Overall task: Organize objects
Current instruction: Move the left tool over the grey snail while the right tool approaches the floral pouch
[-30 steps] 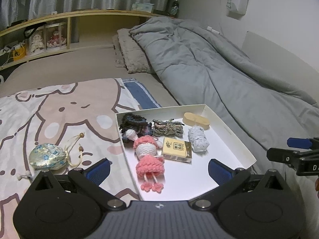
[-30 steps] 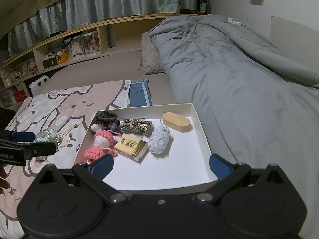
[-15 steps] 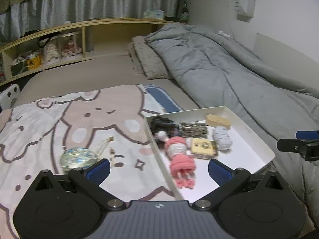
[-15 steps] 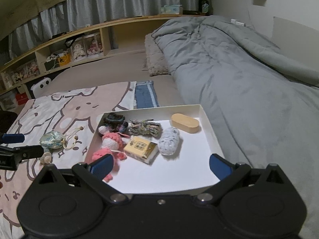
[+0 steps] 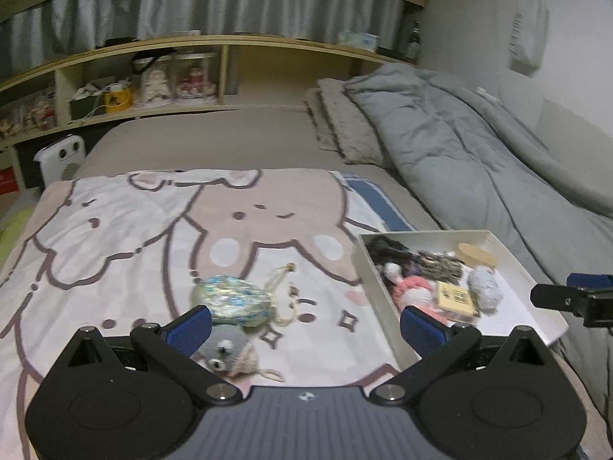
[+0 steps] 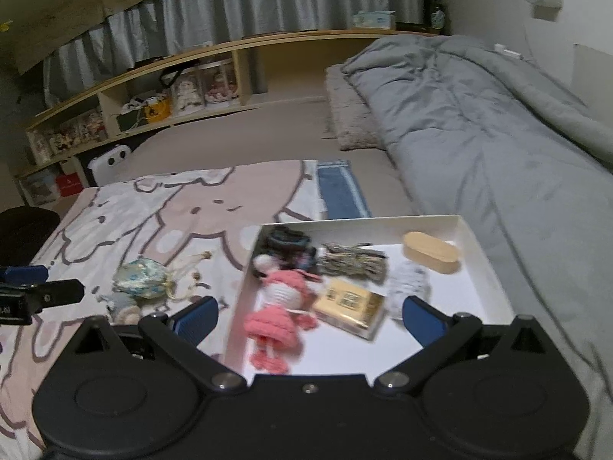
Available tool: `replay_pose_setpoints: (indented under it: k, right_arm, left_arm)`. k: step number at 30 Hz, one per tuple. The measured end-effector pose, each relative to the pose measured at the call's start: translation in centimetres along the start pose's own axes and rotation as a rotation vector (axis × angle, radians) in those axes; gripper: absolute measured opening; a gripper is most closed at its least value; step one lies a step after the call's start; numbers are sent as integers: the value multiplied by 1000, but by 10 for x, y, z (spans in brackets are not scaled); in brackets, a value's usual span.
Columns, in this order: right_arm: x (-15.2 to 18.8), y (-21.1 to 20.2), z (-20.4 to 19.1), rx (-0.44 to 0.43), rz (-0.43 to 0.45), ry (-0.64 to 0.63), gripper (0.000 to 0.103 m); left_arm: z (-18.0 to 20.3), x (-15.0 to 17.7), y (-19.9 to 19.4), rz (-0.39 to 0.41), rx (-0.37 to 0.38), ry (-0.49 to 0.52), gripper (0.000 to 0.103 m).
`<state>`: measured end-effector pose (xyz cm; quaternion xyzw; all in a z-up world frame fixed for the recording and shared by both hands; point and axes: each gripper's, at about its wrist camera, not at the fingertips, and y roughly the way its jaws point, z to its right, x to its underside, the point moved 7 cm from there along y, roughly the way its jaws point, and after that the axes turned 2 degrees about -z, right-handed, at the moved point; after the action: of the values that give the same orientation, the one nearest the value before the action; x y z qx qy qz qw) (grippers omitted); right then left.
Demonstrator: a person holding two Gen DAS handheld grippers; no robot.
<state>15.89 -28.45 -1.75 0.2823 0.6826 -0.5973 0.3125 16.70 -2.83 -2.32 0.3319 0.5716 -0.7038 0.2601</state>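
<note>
Nothing legible anywhere. Faint dark marks on the white bag [image 5: 525,40] hanging on the wall, blurred past reading. Printed design on the yellow box [image 6: 349,304] in the tray, too smeared to make out. White letters on the left gripper [image 6: 23,299] body, cut off at the frame edge.

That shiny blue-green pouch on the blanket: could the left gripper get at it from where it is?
Probably yes. The left gripper is open and empty, the pouch lies just ahead, nothing covering it. Only a small grey knitted toy sits against its near side.
</note>
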Motion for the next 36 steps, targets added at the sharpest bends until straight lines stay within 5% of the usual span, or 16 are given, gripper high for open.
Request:
replay_pose_setpoints:
  k: [10, 18, 23, 36]
  right_arm:
    - [-20, 28, -59, -76, 9, -16, 103]
    - [-33, 59, -100, -154, -14, 2, 103]
    - [-39, 86, -120, -197, -54, 25, 103]
    - [-37, 167, -160, -353, -250, 112, 103]
  left_arm:
    - [-48, -3, 6, 46, -61, 37, 103]
    - [-59, 10, 34, -11, 8, 117, 91]
    - [-60, 24, 55, -56, 47, 184, 83]
    - [-72, 48, 103, -133, 96, 150, 66]
